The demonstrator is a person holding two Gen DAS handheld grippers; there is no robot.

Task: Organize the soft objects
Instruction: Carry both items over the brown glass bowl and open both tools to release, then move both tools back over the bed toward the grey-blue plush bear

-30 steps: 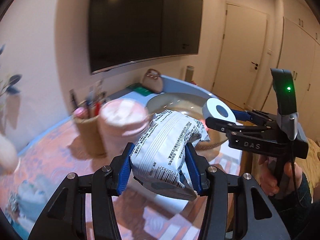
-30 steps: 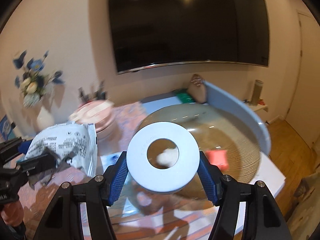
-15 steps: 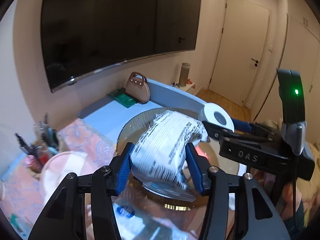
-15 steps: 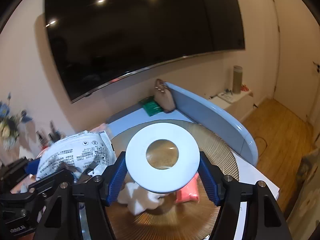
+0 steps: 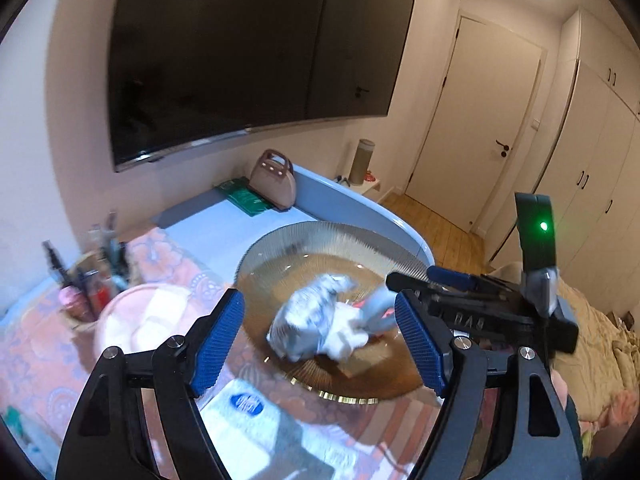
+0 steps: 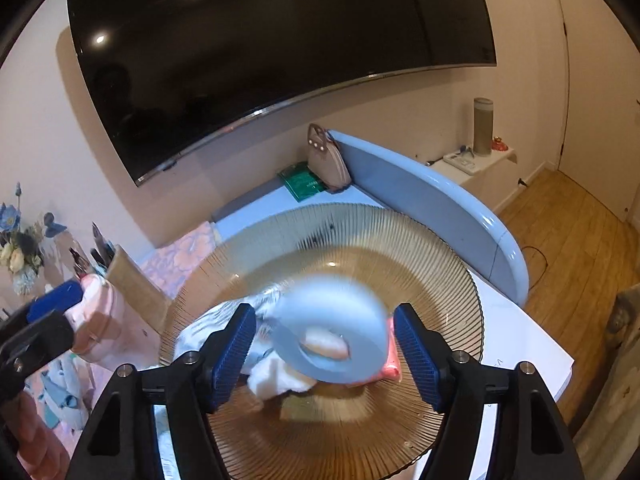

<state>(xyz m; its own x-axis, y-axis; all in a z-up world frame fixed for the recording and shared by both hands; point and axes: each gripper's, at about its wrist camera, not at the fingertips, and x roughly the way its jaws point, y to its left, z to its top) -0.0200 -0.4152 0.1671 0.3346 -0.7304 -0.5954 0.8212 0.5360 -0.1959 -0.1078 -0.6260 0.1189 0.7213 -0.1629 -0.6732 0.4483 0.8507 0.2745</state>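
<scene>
Left wrist view, left to right. A pen holder [image 5: 86,280] and a pink round container [image 5: 140,320] stand at the left of the bench [image 5: 192,216], on a floral cloth [image 5: 36,364]. The left gripper [image 5: 320,344] has just been opening; its blue pads [image 5: 218,344] stand wide apart and press on nothing. Between and beyond them, the white printed packet [image 5: 308,320] appears blurred over the ribbed amber glass bowl [image 5: 332,240], free of both pads, beside a white soft item [image 5: 348,332] and something red [image 5: 380,312]. Whether the packet already rests on the bowl's floor cannot be told. To the right, the right gripper [image 5: 408,282] reaches over the bowl's rim, a green light on its body. At the back of the bench lie a green book [image 5: 244,200] and a small brown handbag [image 5: 276,180].

Right wrist view, left to right. The left gripper [image 6: 36,316] shows at the left edge. The right gripper [image 6: 324,344] has likewise just been opening, and its pads [image 6: 234,352] are spread wide. The pale ring-shaped soft object [image 6: 332,340] is motion-blurred between them, tilted, touching neither pad, above the bowl [image 6: 360,240] and the items inside it.
</scene>
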